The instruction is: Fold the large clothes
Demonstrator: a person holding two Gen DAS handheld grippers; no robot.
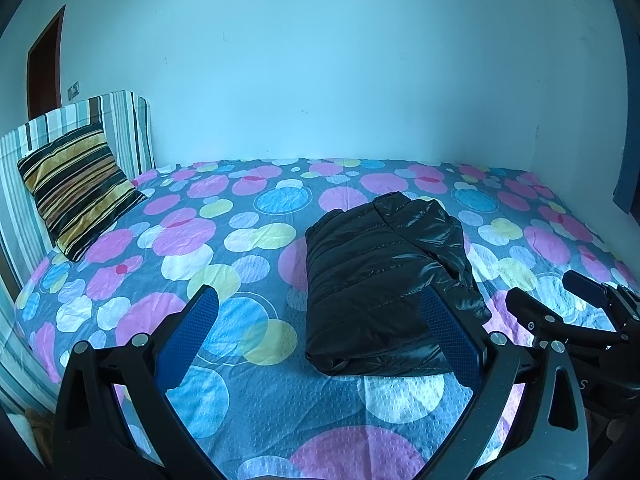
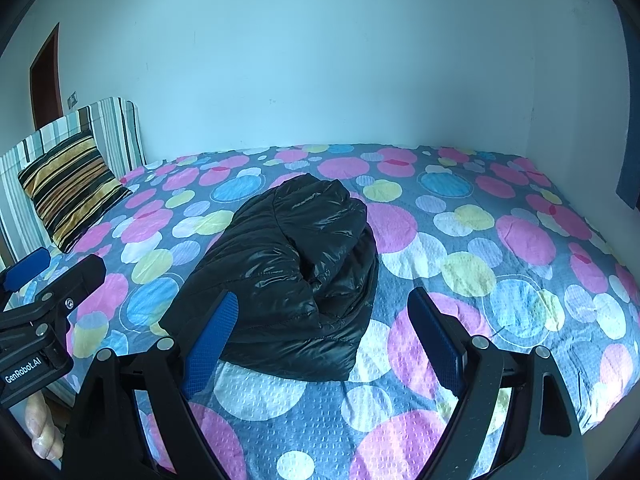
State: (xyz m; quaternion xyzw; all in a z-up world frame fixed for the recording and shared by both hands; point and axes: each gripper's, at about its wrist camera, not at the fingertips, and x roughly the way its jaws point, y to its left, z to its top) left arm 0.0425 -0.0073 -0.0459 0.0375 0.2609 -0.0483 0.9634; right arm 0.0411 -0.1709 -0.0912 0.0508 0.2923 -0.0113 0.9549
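A shiny black puffer jacket lies folded into a compact bundle on the bed; it also shows in the right wrist view. My left gripper is open and empty, held above the bed just short of the jacket's near edge. My right gripper is open and empty, above the jacket's near right corner. The right gripper also shows at the right edge of the left wrist view, and the left gripper at the left edge of the right wrist view.
The bed has a sheet with pink, blue and yellow circles. A striped cushion leans on the striped headboard at the far left. A pale wall runs behind the bed, with a dark door at the left.
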